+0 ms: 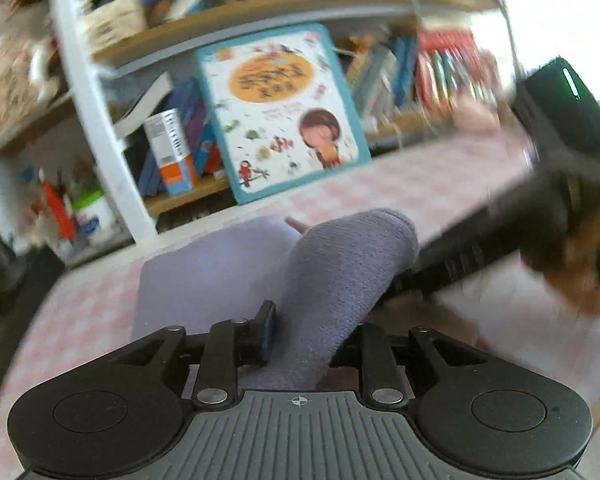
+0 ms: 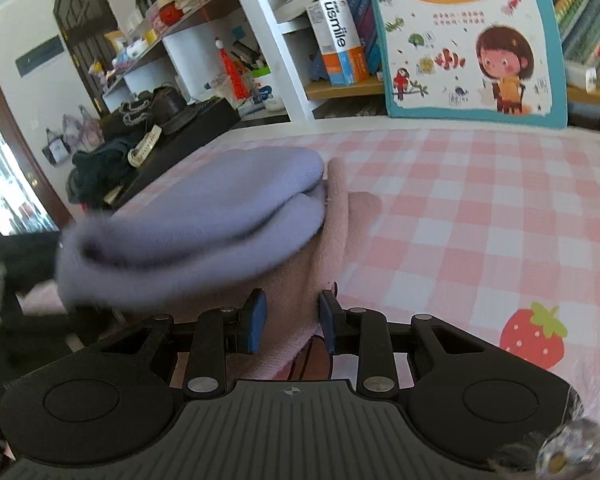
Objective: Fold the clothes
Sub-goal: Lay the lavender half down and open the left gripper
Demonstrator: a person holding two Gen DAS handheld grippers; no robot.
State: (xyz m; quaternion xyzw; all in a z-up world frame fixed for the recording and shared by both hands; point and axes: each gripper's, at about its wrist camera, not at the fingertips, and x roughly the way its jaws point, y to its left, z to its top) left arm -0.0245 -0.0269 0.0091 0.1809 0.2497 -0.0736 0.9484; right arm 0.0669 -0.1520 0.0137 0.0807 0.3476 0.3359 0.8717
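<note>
A lavender knit garment (image 1: 340, 280) is pinched in my left gripper (image 1: 300, 336), which lifts its folded end above the pink checked tablecloth (image 1: 400, 188). In the right wrist view the same lavender piece (image 2: 204, 216) lies doubled over a pale pink garment (image 2: 340, 232). My right gripper (image 2: 292, 320) is shut on that pink garment's near edge. The right gripper shows as a dark blurred shape at the right of the left wrist view (image 1: 540, 208).
A bookshelf (image 1: 228, 20) with a large children's book (image 2: 468, 36) stands right behind the table. A dark heap of clothes and a black box (image 2: 148, 136) lie to the left. A strawberry print (image 2: 534, 336) marks the cloth (image 2: 500, 200) near my right gripper.
</note>
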